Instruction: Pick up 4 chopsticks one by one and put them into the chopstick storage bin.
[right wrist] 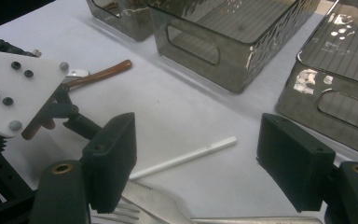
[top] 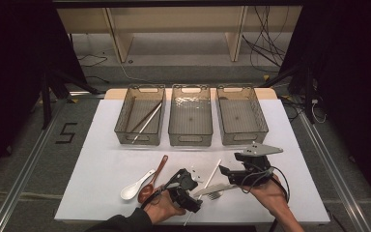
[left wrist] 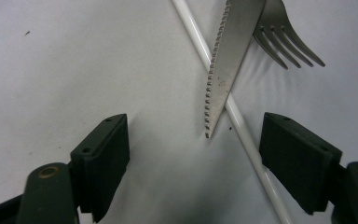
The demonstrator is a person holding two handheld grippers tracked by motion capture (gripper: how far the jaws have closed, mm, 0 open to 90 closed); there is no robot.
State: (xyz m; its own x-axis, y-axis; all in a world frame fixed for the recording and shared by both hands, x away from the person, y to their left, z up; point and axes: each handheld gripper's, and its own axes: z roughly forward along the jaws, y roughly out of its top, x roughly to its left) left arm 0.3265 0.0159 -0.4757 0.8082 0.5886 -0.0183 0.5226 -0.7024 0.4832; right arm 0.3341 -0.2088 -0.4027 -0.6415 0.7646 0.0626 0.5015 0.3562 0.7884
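Two grippers gape over serrated steel knife, fork, white chopstick.

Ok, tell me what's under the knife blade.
Under the knife lies a white stick, crossing beneath the serrated blade, and a fork with its tines poking out beside it. Where the blade covers them, the stick's middle and the fork's neck are hidden.

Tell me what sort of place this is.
Probably a lab or recording setup, not a kitchen: a white table on a railed floor, loose cables behind it, and three grey bins lined up for sorting cutlery.
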